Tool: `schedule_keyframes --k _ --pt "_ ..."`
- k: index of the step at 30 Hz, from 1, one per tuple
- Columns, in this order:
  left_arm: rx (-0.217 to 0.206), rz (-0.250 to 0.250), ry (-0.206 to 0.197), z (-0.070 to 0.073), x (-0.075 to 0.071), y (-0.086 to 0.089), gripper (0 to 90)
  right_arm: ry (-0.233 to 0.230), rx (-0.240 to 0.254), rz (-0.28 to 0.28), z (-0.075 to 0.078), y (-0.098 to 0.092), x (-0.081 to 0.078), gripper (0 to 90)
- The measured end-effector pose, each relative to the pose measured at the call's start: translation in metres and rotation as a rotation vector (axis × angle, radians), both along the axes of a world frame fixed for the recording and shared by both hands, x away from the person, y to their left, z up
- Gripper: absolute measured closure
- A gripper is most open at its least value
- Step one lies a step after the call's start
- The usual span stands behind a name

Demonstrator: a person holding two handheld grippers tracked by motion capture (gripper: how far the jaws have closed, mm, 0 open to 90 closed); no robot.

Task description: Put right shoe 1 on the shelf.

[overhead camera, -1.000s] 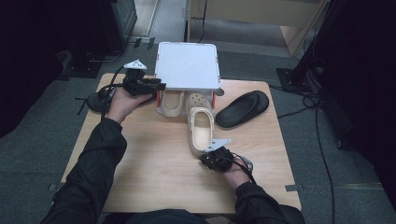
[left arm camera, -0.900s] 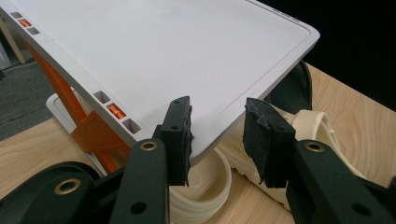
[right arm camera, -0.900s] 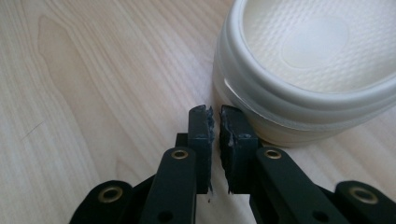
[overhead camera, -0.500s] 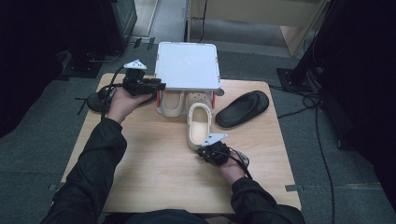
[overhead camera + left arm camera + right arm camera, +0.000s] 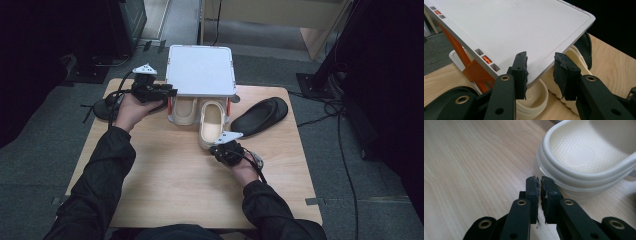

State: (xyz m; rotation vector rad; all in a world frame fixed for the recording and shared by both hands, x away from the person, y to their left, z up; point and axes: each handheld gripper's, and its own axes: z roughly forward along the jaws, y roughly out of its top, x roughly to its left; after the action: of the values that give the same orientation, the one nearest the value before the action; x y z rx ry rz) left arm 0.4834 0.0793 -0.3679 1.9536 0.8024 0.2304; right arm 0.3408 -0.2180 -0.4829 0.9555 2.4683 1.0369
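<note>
two cream slippers [image 5: 212, 120], two black slippers [image 5: 260, 117], one rack [image 5: 201, 70]

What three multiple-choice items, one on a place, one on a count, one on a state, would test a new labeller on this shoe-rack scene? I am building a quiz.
1. Where does the black shoe lie?
A. on top of the rack
B. on the table, right of the rack
C. on the floor

2. How many cream shoes sit at the rack?
A. one
B. two
C. four

3. How is the right gripper?
A. shut, holding nothing
B. wide open
C. clamped on the black shoe

Answers:
1 B: the high view shows it flat on the wooden table, beside the rack.
2 B: one cream shoe lies under the white shelf, another cream shoe sticks out in front.
3 A: its pads nearly meet, with nothing between them, just short of the shoe's heel.
</note>
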Motion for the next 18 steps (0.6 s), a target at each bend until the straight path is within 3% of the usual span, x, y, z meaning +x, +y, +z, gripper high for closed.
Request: schedule_keyframes --k 5,12,18 --pt "0.002 0.001 -0.001 0.0 0.0 0.0 63.7 -0.001 -0.007 -0.021 0.002 -0.003 0.012 84.6" --pt "0.002 0.001 -0.002 0.0 0.0 0.0 63.9 0.016 0.048 -0.05 0.002 -0.005 0.031 84.6" --pt "0.002 0.001 -0.002 0.0 0.0 0.0 63.9 -0.017 0.024 -0.069 0.005 -0.002 0.046 84.7"
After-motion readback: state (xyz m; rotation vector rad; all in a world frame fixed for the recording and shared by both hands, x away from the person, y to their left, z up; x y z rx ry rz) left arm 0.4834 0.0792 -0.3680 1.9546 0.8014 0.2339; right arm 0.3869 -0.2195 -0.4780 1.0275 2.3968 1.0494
